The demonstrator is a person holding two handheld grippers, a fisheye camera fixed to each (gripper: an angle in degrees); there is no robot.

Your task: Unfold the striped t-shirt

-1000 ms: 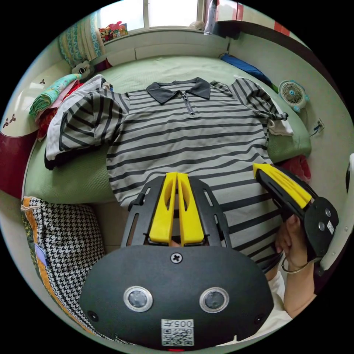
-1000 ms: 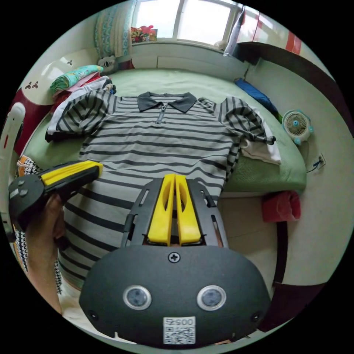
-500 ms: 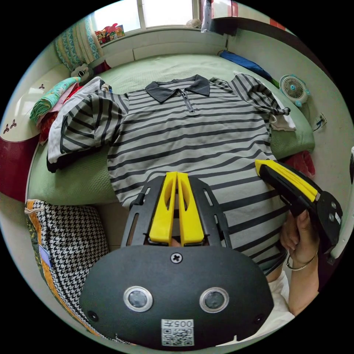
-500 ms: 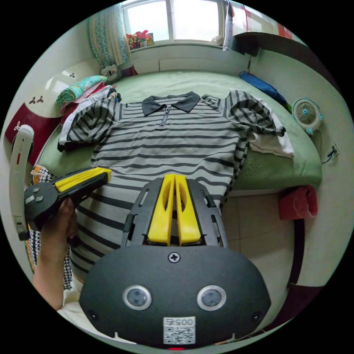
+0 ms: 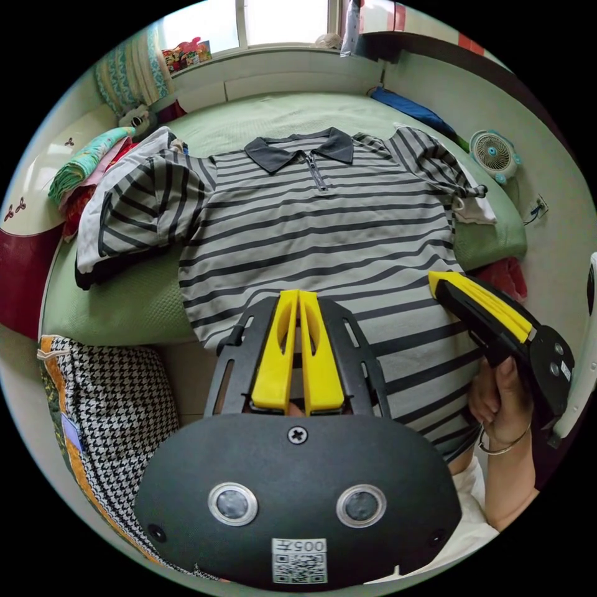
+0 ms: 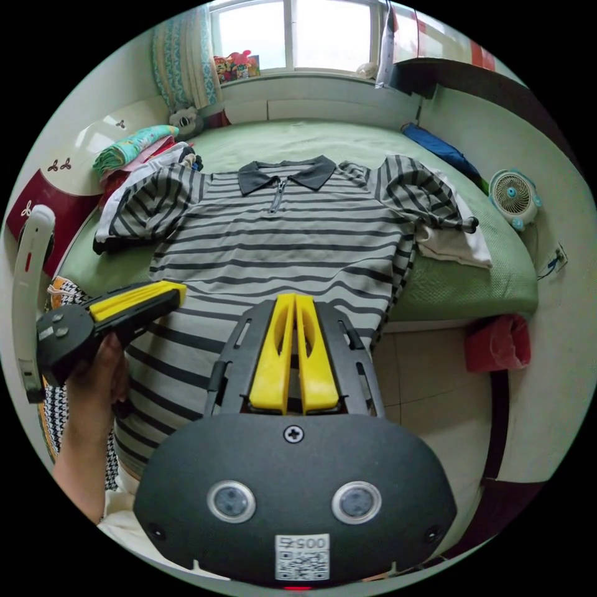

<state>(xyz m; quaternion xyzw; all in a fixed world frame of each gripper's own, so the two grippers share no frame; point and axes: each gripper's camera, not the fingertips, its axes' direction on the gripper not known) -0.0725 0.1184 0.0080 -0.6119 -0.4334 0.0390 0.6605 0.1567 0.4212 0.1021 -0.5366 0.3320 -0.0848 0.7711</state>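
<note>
Green bed (image 5: 124,305): folded clothes (image 5: 84,165) at its left edge, striped t-shirt (image 5: 311,230) spread flat across the middle, hem hanging off, fan (image 5: 494,155) beyond its right side. My left gripper (image 5: 298,295) and right gripper (image 6: 295,300) hover over the hem, jaws closed, holding nothing.

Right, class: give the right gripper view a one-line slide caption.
Striped t-shirt spread open on the green bed, both grippers shut near its hem.
</note>
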